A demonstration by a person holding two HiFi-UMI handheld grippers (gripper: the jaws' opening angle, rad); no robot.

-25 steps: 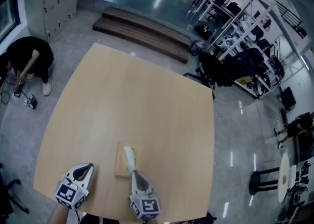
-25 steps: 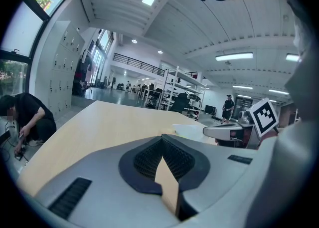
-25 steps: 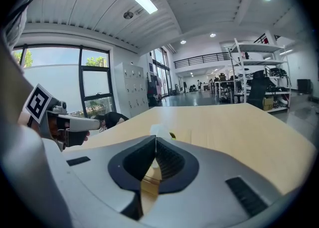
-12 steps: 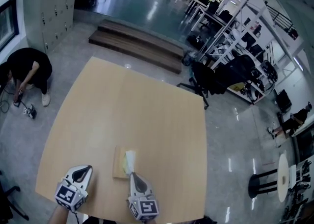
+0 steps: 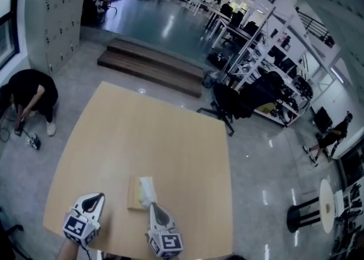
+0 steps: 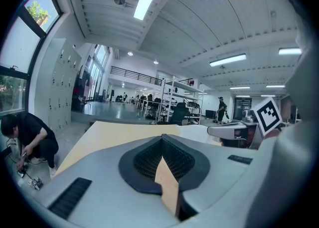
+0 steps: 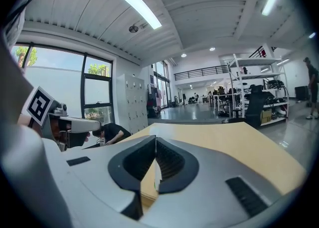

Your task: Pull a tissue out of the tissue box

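A flat tan tissue box (image 5: pixel 133 195) lies near the front edge of the light wooden table (image 5: pixel 148 133). A white tissue (image 5: pixel 147 186) stands up out of its slot. My right gripper (image 5: pixel 153 204) hangs just above the near end of the box, shut on the tissue's top. In the right gripper view its jaws (image 7: pixel 155 139) are pressed together, with a thin white sliver low between them. My left gripper (image 5: pixel 98 195) hovers to the left of the box, apart from it. Its jaws (image 6: pixel 162 139) meet at the tip with nothing held.
A person (image 5: pixel 29 91) crouches on the floor left of the table. A low wooden platform (image 5: pixel 151 65) lies beyond the far edge. Dark office chairs (image 5: pixel 239 97) stand off the table's far right corner. A round stool (image 5: pixel 310 213) stands at the right.
Both grippers have risen. The tissue has come further up out of the box with the right gripper, and the box has stayed on the table.
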